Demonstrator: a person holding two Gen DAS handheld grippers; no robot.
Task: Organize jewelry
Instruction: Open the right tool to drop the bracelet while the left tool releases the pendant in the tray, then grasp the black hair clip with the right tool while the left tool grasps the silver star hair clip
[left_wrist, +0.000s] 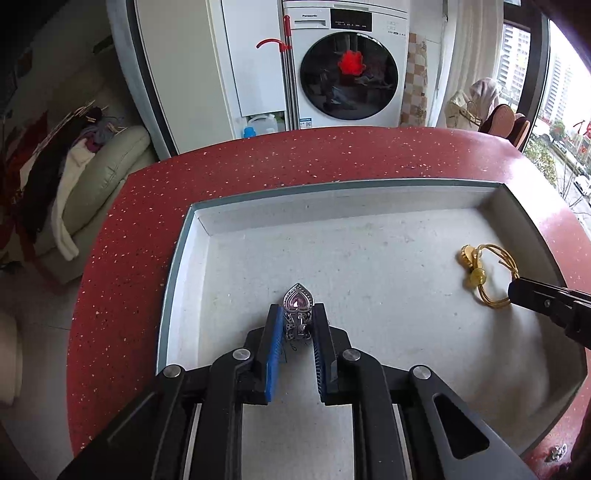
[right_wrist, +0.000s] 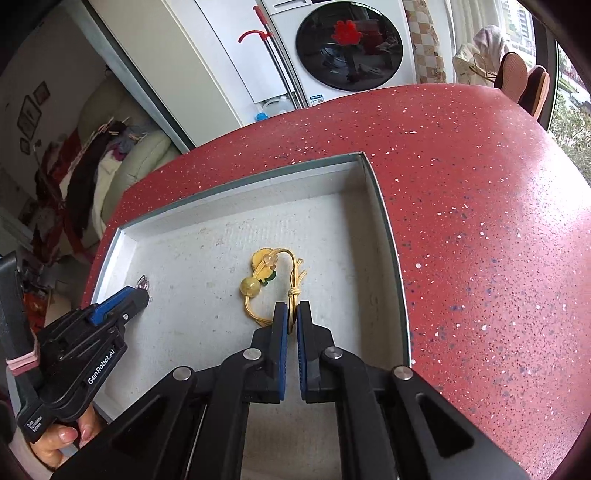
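A shallow white tray (left_wrist: 236, 221) lies on the red speckled table. My left gripper (left_wrist: 298, 314) is shut on a silver ring with a pink heart stone (left_wrist: 298, 301), held low over the tray's left part; it also shows in the right wrist view (right_wrist: 142, 283) beside the left gripper (right_wrist: 138, 295). My right gripper (right_wrist: 292, 314) is shut on the cord of a yellow cord bracelet (right_wrist: 258, 275) with a bead and flower charm, which rests on the tray floor (right_wrist: 184, 258). From the left wrist view the bracelet (left_wrist: 484, 273) lies at the tray's right with the right gripper (left_wrist: 517, 291) on it.
The red table (right_wrist: 480, 221) extends right of and behind the tray. A small silver piece (left_wrist: 556, 452) lies on the table by the tray's near right corner. A washing machine (left_wrist: 347, 74), a sofa with clothes (left_wrist: 74, 173) and a window stand beyond the table.
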